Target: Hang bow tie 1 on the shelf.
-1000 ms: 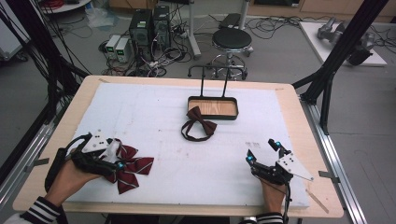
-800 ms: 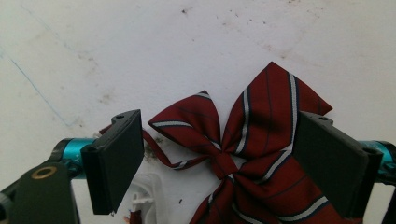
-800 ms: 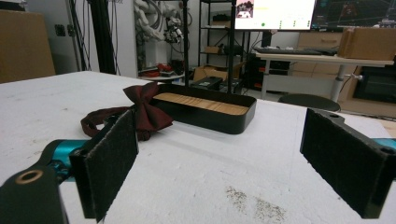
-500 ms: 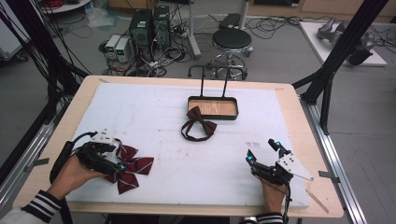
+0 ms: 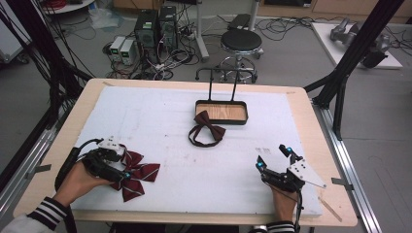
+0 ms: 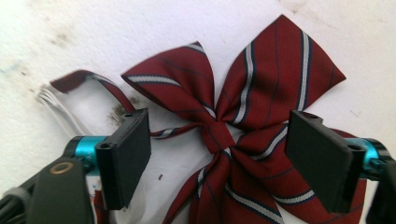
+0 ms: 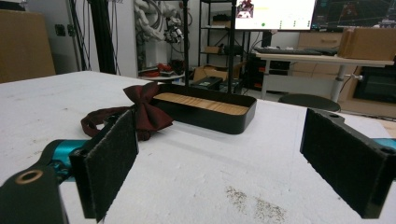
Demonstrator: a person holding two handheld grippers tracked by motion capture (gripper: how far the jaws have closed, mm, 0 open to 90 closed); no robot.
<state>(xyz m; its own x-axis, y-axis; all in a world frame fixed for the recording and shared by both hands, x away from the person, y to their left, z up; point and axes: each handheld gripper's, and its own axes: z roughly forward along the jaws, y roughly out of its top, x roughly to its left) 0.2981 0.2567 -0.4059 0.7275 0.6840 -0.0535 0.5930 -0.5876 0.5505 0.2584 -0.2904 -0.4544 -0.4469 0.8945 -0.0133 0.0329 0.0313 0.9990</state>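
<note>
Striped bow tie, knot between jaws

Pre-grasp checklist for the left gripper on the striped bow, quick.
1. Left gripper over the striped bow, knot between the jaws: ok.
2. Jaws have just been closing, pads not yet pressing the fabric: ok.
3. Bow's strap lies beside one jaw, may snag: cannot tell.
4. Right gripper open, holding nothing, apart from the bow: ok.
5. Tray has free floor; the brown bow tie leans on its edge: ok.
</note>
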